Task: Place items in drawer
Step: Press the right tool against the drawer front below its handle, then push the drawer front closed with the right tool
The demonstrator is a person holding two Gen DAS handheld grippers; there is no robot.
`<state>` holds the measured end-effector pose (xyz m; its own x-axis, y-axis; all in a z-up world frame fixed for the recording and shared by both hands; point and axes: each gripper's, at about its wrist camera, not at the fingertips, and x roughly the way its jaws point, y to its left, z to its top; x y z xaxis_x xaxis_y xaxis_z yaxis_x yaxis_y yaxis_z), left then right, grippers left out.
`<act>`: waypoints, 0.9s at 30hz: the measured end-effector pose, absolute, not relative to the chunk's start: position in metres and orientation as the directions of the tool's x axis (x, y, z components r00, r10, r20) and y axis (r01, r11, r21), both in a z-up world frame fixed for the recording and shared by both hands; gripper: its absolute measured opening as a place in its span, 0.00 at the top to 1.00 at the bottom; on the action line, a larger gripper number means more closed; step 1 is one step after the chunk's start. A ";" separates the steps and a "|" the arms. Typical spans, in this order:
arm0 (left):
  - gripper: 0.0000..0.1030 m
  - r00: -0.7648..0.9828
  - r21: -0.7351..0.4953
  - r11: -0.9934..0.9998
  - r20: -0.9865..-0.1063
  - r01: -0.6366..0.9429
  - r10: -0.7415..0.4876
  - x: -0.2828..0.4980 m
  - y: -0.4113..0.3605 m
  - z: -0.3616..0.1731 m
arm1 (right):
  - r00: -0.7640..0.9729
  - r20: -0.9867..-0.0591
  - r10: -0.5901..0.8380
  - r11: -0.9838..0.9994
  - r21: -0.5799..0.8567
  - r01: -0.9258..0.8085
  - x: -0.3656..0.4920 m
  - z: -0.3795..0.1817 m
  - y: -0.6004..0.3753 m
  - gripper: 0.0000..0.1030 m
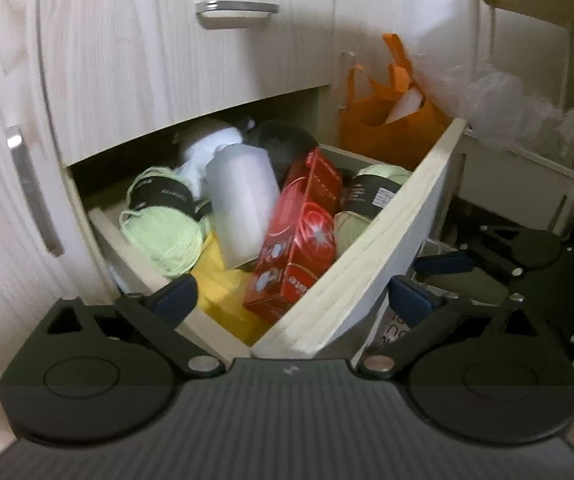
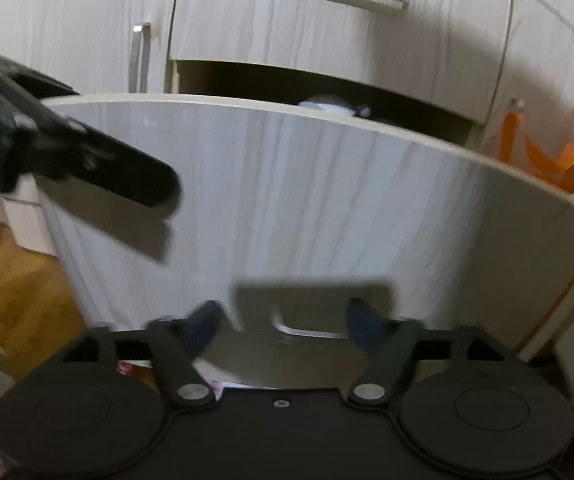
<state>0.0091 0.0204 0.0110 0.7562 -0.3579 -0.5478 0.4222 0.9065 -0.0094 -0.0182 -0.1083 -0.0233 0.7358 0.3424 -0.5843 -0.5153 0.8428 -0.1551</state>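
The open drawer (image 1: 367,236) holds a red box (image 1: 299,232), a frosted white bottle (image 1: 243,204), green yarn balls (image 1: 159,228), a yellow item (image 1: 219,288) and dark and white things at the back. My left gripper (image 1: 291,294) is open and empty above the drawer's near corner. My right gripper (image 2: 283,322) is open and empty, close in front of the drawer front (image 2: 307,200), its fingers on either side of the metal handle (image 2: 307,330). The left gripper also shows in the right wrist view (image 2: 127,178), at the drawer's left edge.
A closed drawer with a metal handle (image 1: 235,10) sits above the open one. A cabinet door with a handle (image 1: 33,188) is at left. An orange bag (image 1: 391,120) and a white rack with clear plastic (image 1: 527,120) stand at right. Wooden floor (image 2: 15,292) lies below.
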 end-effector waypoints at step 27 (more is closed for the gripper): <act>0.00 0.763 -0.129 0.928 -0.535 0.350 -0.363 0.025 0.037 0.003 | 0.859 -0.480 0.178 0.823 -0.406 -0.397 -0.027 -0.039 -0.084 0.35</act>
<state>0.0246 0.0375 0.0026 0.7632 -0.3628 -0.5348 0.3503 0.9277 -0.1294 -0.0272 -0.0835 -0.0395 0.8591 0.1778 -0.4800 -0.3974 0.8227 -0.4065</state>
